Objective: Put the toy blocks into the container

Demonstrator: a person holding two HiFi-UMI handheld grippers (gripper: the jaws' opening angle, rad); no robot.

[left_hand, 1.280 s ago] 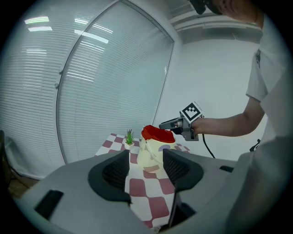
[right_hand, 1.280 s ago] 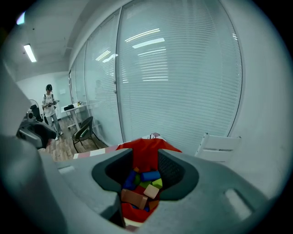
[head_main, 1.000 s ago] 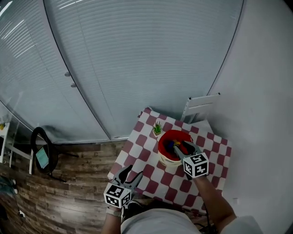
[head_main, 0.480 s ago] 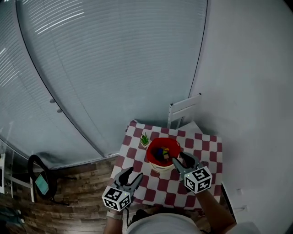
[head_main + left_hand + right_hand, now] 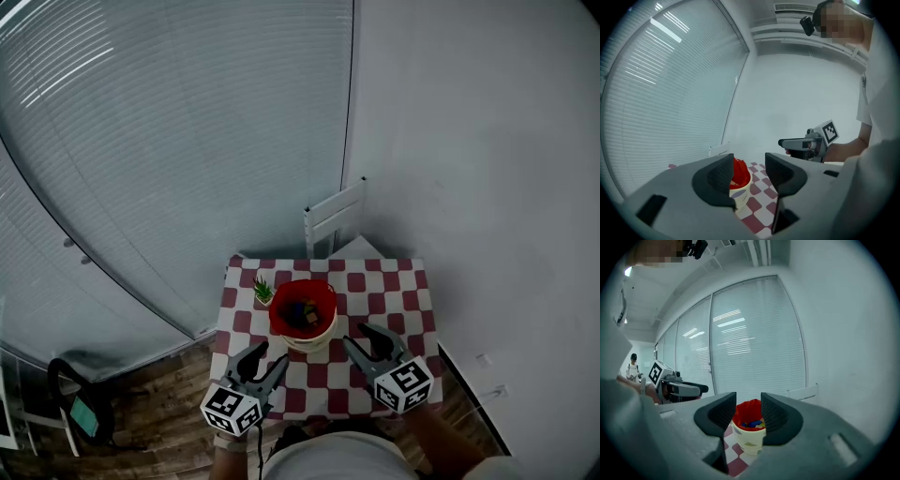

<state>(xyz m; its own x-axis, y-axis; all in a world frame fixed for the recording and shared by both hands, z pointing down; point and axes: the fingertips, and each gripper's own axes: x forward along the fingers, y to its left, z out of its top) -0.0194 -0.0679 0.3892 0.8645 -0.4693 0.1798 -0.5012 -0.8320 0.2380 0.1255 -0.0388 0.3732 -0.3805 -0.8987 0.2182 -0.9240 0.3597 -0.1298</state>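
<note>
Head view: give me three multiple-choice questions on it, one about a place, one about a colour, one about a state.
1. Where does the potted plant stand?
A. Beside the bucket, at its left in the head view
B. Inside the bucket
C. On the chair

2. What colour is the bucket's liner?
A. Blue
B. Red
C. Green

3. What does the right gripper hold?
A. A block
B. The plant
C. Nothing

Answers: 1 A, it stands on the checkered cloth by the bucket's left rim. 2 B, red shows all round the toy blocks. 3 C, its jaws stand apart with nothing between them.
</note>
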